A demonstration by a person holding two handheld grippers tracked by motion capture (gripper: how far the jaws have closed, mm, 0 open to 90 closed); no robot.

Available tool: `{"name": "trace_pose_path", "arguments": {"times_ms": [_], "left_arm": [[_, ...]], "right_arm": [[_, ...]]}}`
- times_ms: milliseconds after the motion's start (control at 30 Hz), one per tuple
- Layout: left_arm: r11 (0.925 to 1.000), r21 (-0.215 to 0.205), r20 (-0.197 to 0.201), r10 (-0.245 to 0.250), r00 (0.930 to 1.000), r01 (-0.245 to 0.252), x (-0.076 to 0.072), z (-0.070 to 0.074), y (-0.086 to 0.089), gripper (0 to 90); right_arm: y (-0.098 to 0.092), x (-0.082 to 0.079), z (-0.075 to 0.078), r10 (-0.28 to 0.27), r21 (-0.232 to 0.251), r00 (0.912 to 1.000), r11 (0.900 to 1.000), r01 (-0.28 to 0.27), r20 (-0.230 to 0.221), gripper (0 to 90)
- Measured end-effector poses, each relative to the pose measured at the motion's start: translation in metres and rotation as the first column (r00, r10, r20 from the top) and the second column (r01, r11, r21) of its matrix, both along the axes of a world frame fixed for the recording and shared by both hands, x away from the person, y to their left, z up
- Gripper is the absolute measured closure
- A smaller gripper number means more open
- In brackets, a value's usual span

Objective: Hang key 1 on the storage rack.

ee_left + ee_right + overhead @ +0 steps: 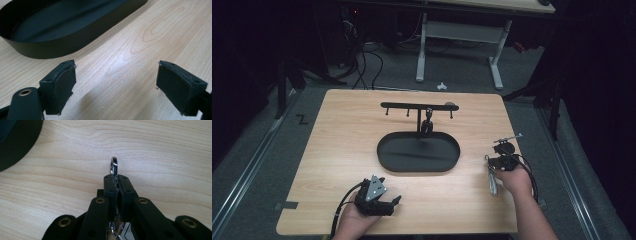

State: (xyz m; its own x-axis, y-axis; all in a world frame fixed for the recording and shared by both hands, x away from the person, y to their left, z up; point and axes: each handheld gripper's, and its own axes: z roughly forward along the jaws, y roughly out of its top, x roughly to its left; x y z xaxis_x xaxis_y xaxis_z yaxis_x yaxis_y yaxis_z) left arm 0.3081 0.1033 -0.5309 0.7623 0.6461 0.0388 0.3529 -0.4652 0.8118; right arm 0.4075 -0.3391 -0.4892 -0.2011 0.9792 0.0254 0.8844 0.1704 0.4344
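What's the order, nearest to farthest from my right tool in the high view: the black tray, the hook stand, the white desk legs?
1. Black tray, just left of the right tool.
2. Hook stand, rising behind the tray.
3. White desk legs, on the floor beyond the table.

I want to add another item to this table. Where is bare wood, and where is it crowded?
Bare wood lies left of the black oval tray, out to the table edge, and in front of it between the left gripper and right gripper. It is crowded behind the tray at the hook stand and around the metal clip.
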Motion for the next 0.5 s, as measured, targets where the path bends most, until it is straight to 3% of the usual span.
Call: {"name": "trace_pose_path", "arguments": {"times_ms": [200,500], "left_arm": [[1.0000,0.000,-0.002,-0.002,1.0000,0.002,-0.0002,0.0003,0.0002,16.6],[1.0000,0.002,-0.003,-0.003,1.0000,0.003,0.0002,0.0001,0.0003,16.6]], "right_arm": [[-0.0024,0.0023,-0.0005,-0.021,0.003,0.9998,1.000,0.021,-0.006,86.7],[0.0060,0.0063,-0.0037,0.018,-0.038,0.9994,0.999,-0.019,-0.028,86.0]]}}
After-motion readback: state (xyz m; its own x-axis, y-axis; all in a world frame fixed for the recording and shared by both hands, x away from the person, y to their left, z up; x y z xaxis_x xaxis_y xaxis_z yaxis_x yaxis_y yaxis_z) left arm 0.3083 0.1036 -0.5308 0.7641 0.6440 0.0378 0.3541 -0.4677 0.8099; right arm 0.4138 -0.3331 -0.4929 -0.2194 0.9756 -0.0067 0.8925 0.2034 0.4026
